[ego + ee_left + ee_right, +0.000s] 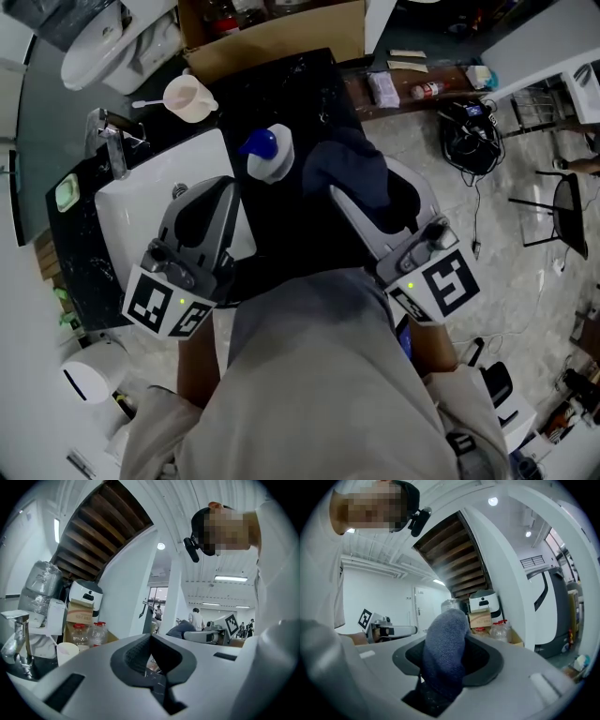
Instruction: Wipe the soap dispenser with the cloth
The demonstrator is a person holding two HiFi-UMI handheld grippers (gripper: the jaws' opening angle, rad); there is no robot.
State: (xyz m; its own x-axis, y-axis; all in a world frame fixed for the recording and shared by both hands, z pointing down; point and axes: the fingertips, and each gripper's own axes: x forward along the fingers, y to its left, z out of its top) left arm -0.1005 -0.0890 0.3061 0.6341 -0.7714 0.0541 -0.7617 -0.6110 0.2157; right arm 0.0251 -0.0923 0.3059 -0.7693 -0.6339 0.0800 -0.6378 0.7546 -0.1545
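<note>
Head view: saw soap dispenser (pixel 269 155), white with blue top, upright on black counter (pixel 300 94) just right of the white sink (pixel 141 206), free of both tools. Saw left gripper (pixel 218 187) over the sink's right edge, near the dispenser and not touching it. Saw right gripper (pixel 349 202) right of the dispenser with dark blue cloth (pixel 352 169) bunched at its tip, close beside the dispenser. Noted tap (pixel 111 141) and cup (pixel 187 97) at the back left. Left gripper view: found left gripper (pixel 151 660) with jaws brought together, nothing between them; spotted tap (pixel 18 634), cup (pixel 67 652) and plastic bottles (pixel 89 634) beyond. Right gripper view: found right gripper (pixel 440 667) clamped on the cloth (pixel 444 653), a thick fold sticking up past the jaws; glimpsed left gripper (pixel 386 630) off to the side and cardboard box (pixel 480 618) behind.
</note>
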